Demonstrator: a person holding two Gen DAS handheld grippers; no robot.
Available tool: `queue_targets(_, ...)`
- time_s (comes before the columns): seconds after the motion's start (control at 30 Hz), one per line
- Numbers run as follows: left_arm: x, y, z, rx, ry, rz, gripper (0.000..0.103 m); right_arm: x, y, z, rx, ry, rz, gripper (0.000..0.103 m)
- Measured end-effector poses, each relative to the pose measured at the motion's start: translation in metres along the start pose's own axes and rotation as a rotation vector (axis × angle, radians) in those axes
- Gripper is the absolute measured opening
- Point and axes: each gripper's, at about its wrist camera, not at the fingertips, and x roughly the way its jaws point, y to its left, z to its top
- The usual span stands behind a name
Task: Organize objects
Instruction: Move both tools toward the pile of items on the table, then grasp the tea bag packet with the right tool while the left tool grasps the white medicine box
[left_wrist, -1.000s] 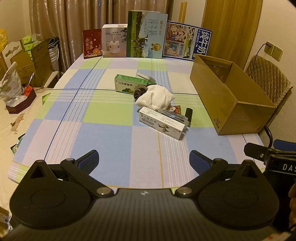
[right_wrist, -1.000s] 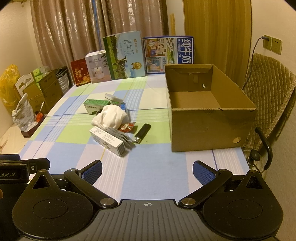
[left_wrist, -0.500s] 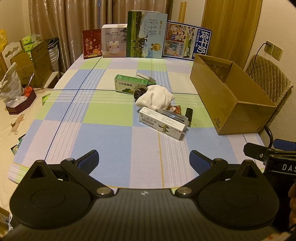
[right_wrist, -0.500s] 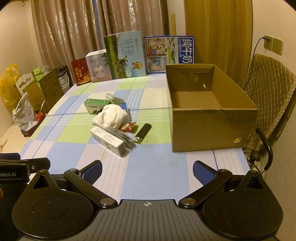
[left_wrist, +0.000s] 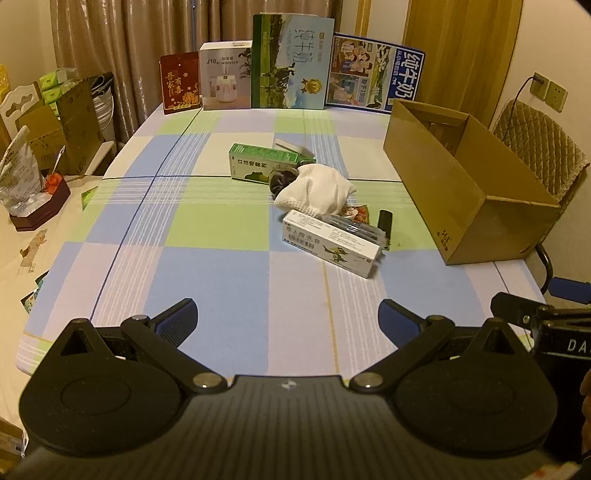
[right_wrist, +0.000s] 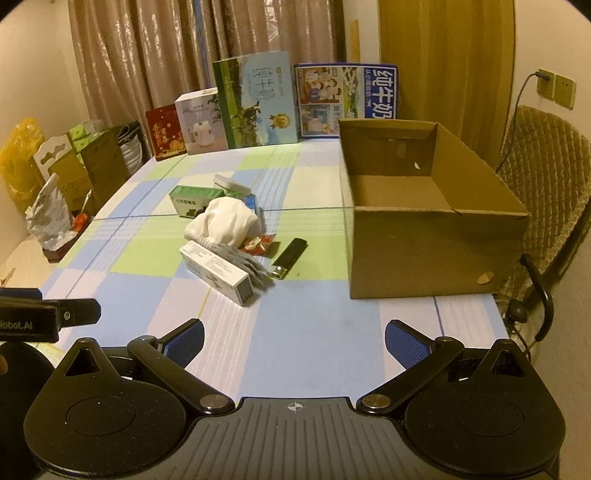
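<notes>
— Blue pads on both tools, how do they stand?

— Spread wide on each. The left gripper (left_wrist: 287, 317) holds nothing and touches nothing; its fingers hang over the near edge of the checked tablecloth (left_wrist: 221, 273). The right gripper (right_wrist: 294, 339) is the same, splayed wide and bare, over the near edge too.

— And the things to sort?

— Well ahead of both, mid-table in one cluster: a white medicine box (left_wrist: 330, 243) nearest, a white sock (left_wrist: 317, 190) behind it, a green box (left_wrist: 263, 162) beyond, a black lighter (right_wrist: 289, 258) to the right, and a red snack packet (right_wrist: 257, 243) between sock and lighter. The open cardboard box (right_wrist: 436, 243) stands to the right of the cluster, apart from it.

— Anything unclear?

— A grey striped item lies partly over the white medicine box; I cannot tell what it is. Something dark is tucked under the sock's far side, mostly hidden.
</notes>
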Motion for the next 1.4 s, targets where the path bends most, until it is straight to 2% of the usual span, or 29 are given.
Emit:
queue_targets(0.23, 0.023, 0.008, 0.013, 0.001, 0.013, 0.008, 0.102, 0.026, 0.001, 0.004, -0.032, 0.013, 0.018, 0.101)
queue_targets(0.27, 0.026, 0.009, 0.015, 0.002, 0.013, 0.011, 0.102, 0.032, 0.002, 0.004, -0.036, 0.018, 0.021, 0.095)
queue_targets(0.3, 0.03, 0.01, 0.017, 0.005, 0.013, 0.014, 0.102, 0.039, 0.002, 0.005, -0.041, 0.024, 0.029, 0.085)
queue_targets(0.43, 0.046, 0.014, 0.025, 0.008, 0.021, 0.016, 0.102, 0.067, 0.008, 0.009, -0.046, 0.061, 0.065, 0.066)
queue_targets(0.53, 0.06, 0.018, 0.03, 0.013, 0.031, 0.018, 0.102, 0.09, 0.013, 0.013, -0.065, 0.084, 0.091, 0.044)
queue_targets(0.57, 0.066, 0.019, 0.032, 0.013, 0.035, 0.018, 0.102, 0.097, 0.015, 0.015, -0.073, 0.091, 0.098, 0.032)
queue_targets(0.6, 0.072, 0.02, 0.034, 0.013, 0.038, 0.02, 0.102, 0.106, 0.017, 0.017, -0.087, 0.092, 0.097, 0.027)
queue_targets(0.7, 0.089, 0.022, 0.04, 0.013, 0.053, 0.017, 0.102, 0.129, 0.019, 0.019, -0.127, 0.105, 0.087, 0.019)
queue_targets(0.8, 0.105, 0.023, 0.045, 0.02, 0.057, 0.015, 0.102, 0.152, 0.017, 0.022, -0.13, 0.125, 0.074, 0.019)
queue_targets(0.97, 0.125, 0.03, 0.05, 0.006, 0.067, 0.006, 0.102, 0.177, 0.025, 0.023, -0.144, 0.152, 0.1, 0.019)
queue_targets(1.07, 0.13, 0.035, 0.051, -0.004, 0.071, 0.001, 0.102, 0.183, 0.041, 0.023, -0.165, 0.157, 0.166, 0.019)
queue_targets(1.17, 0.132, 0.041, 0.053, -0.015, 0.073, -0.003, 0.102, 0.186, 0.066, 0.019, -0.229, 0.159, 0.282, 0.019)
queue_targets(1.27, 0.136, 0.044, 0.053, -0.023, 0.078, -0.011, 0.102, 0.184, 0.079, 0.015, -0.269, 0.147, 0.32, 0.02)
queue_targets(1.33, 0.139, 0.044, 0.054, -0.032, 0.08, -0.02, 0.102, 0.179, 0.074, 0.013, -0.274, 0.141, 0.298, 0.029)
queue_targets(1.4, 0.145, 0.042, 0.056, -0.049, 0.084, -0.041, 0.102, 0.173, 0.065, 0.009, -0.293, 0.125, 0.24, 0.064)
